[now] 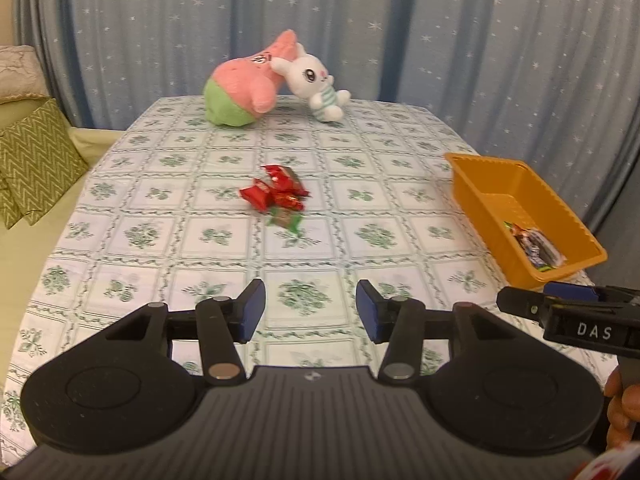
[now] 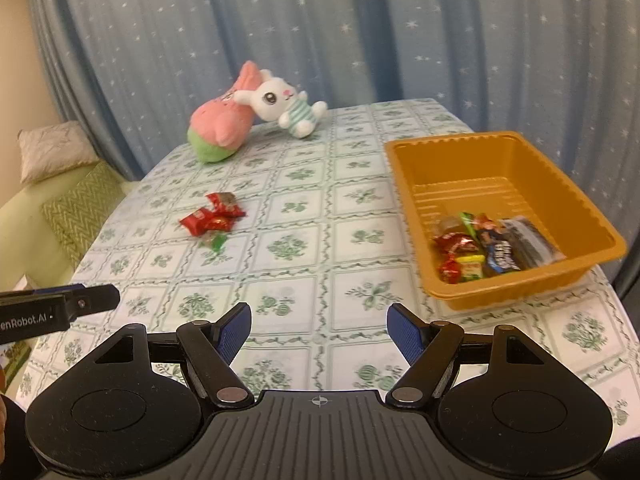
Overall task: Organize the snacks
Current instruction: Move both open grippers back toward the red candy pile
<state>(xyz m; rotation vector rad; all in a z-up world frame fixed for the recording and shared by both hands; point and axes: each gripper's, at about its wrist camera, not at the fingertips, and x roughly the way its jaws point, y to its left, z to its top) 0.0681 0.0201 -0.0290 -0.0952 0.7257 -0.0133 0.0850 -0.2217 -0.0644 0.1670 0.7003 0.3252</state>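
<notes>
I'm working in a home, by the look of it a living room or bedroom. The table [image 1: 360,152] wears a floral-checked cloth and backs onto blue star-print curtains [image 1: 440,40]. At my left I see a pale green sofa [image 2: 24,216] with zigzag green cushions [image 1: 36,160] and a cream pillow [image 2: 52,148]. A pink star plush [image 1: 248,80] and a white bunny plush [image 1: 316,80] lean together at the far edge.
</notes>
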